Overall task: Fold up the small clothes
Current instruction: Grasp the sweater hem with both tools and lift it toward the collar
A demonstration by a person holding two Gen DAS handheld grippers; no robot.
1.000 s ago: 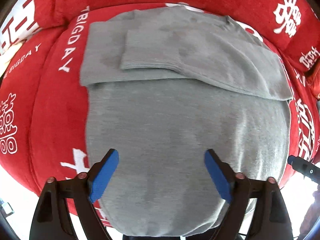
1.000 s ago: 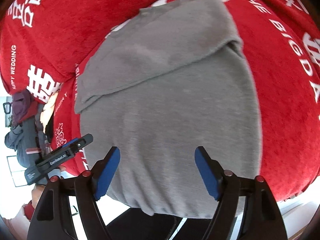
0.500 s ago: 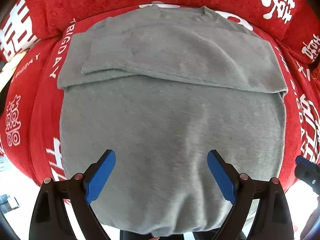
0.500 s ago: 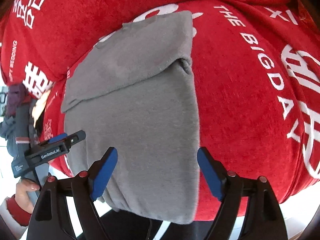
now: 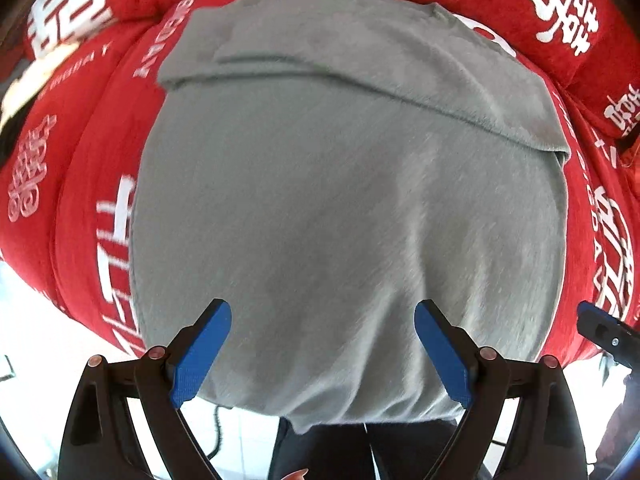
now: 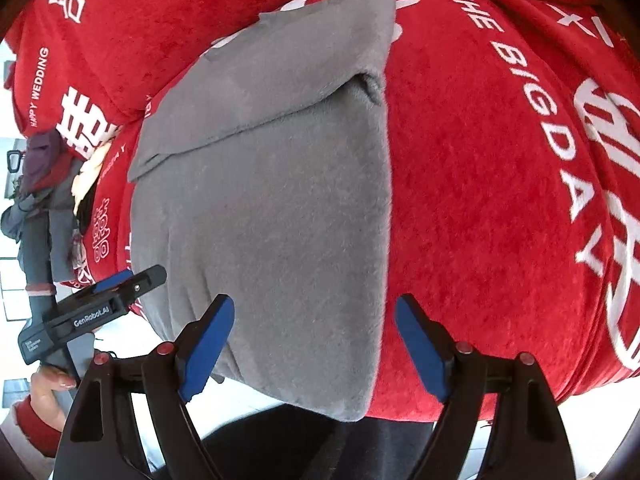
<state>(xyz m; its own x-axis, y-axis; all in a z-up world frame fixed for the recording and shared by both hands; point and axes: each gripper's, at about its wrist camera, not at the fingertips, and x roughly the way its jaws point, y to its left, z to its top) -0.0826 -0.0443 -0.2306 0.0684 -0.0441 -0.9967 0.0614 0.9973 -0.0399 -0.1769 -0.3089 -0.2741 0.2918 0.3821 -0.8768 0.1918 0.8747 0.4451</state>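
On the red blanket (image 5: 100, 152) lay the grey sweater (image 5: 340, 208), sleeves folded across, its long axis running away from us. We held both tools wide and empty above its near hem, left tool (image 5: 322, 348) centred, right tool (image 6: 314, 344) over the right edge.

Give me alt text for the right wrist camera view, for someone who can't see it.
A grey top, its upper part folded down over itself, lies flat on a red cloth printed with white lettering. The right gripper hovers over its near edge, blue-padded jaws open and empty. At the lower left, the left gripper is held in a hand.
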